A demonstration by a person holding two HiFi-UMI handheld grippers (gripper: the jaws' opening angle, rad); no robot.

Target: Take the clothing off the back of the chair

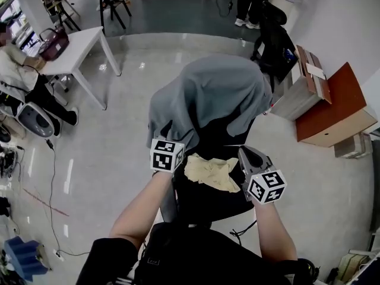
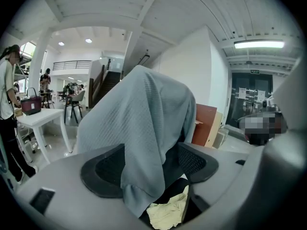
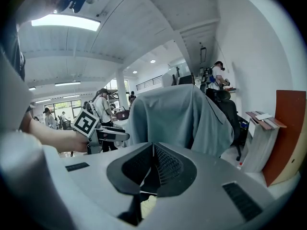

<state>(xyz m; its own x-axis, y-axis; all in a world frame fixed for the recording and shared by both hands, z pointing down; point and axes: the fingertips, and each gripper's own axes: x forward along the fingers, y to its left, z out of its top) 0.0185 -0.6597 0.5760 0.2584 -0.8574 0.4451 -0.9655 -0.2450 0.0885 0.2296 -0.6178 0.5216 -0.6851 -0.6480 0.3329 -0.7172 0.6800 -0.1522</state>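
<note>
Your L gripper [image 2: 149, 166] is wide open w/ the hem of the grey garment [image 1: 208, 94] between its jaws, unpinched; it's draped over the chair [image 1: 199, 203] back. Your R gripper [image 3: 153, 169] is closed & empty at the seat's right edge, near a yellow cloth [image 1: 212, 172].

Head view overhead; gripper views close, level; chair [image 1: 208, 206] shared.

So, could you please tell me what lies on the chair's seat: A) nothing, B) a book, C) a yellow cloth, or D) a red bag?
C: the head view shows a crumpled yellow cloth on the black seat, below the grey garment draped over the back.
</note>
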